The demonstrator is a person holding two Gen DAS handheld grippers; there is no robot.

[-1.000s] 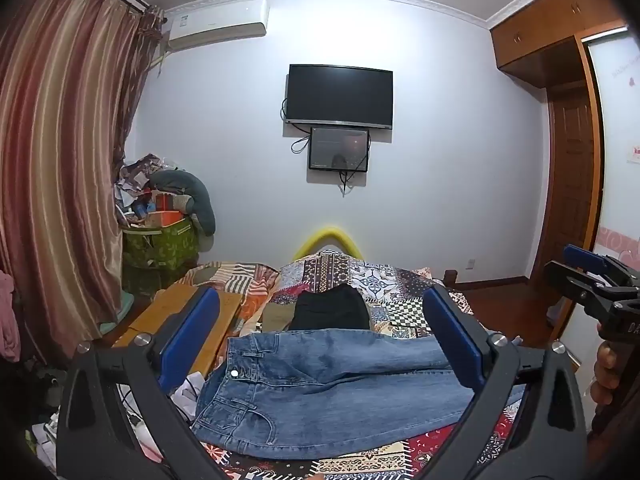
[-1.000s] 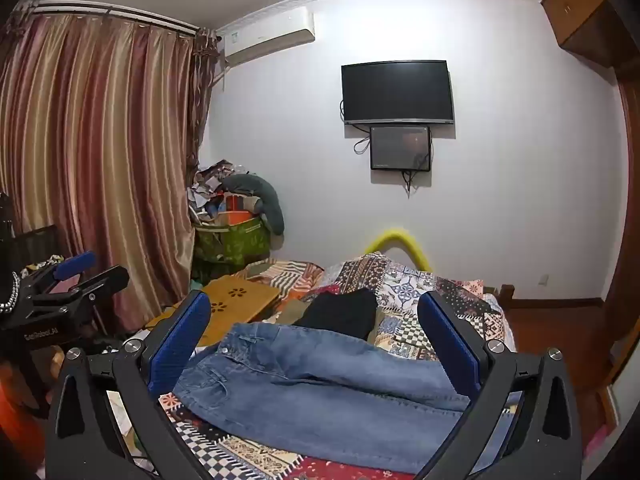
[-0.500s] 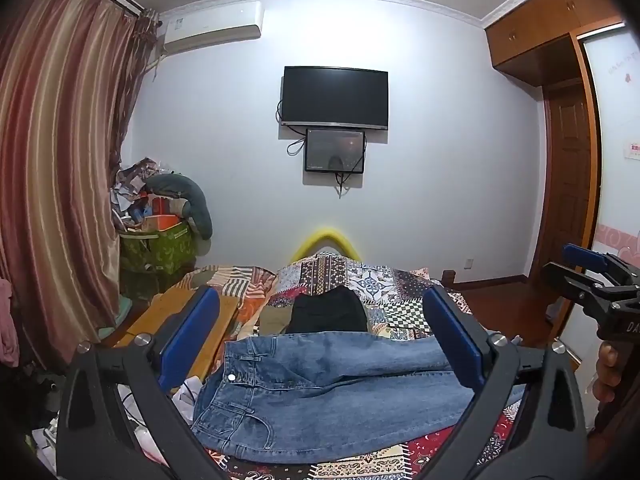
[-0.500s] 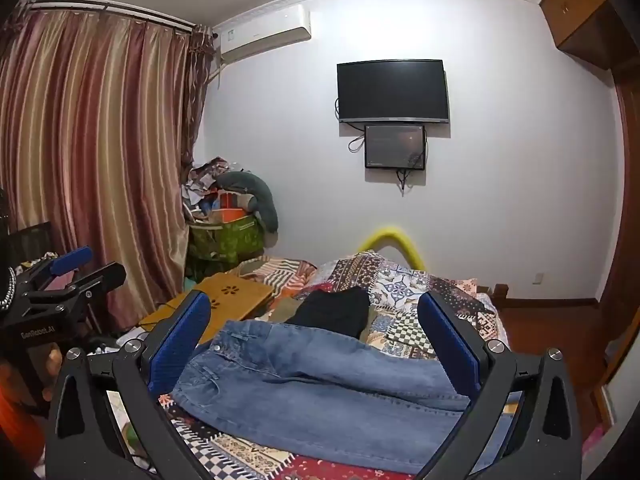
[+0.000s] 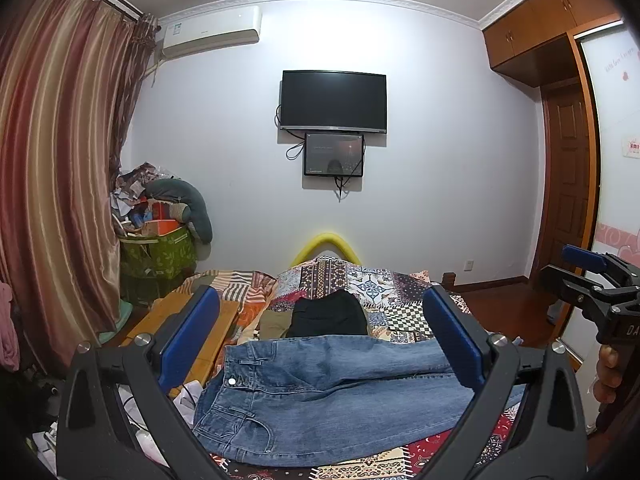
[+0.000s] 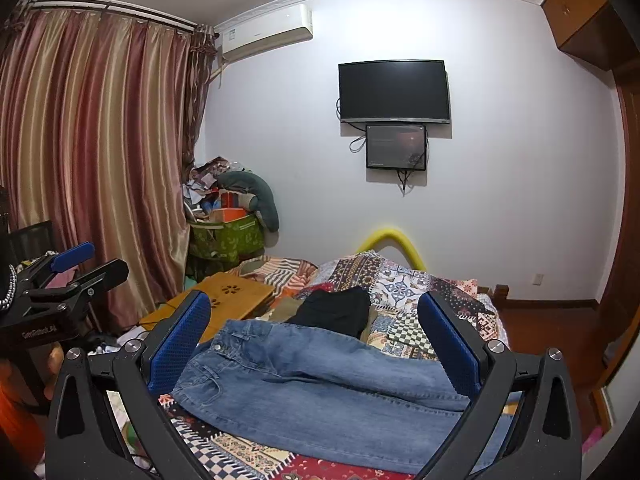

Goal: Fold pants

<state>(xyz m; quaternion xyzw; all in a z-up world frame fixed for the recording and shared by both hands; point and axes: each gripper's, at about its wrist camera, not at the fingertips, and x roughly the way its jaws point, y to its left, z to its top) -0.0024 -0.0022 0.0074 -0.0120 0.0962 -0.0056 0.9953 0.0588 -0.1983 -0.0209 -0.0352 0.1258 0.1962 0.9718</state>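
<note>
The jeans are spread flat on the bed — waistband leftward, legs running right. The left gripper and right gripper are held wide open above — nothing gripped.

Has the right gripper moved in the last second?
Yes. In the right wrist view the TV slid left, so the open right gripper turned slightly right.

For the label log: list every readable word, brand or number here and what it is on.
"DA", cut off by the frame edge: on the right hand-held gripper.
Print on the left hand-held gripper: too blurred.
Air conditioner sticker: too small.
Pink script on the wardrobe door: unreadable.
</note>
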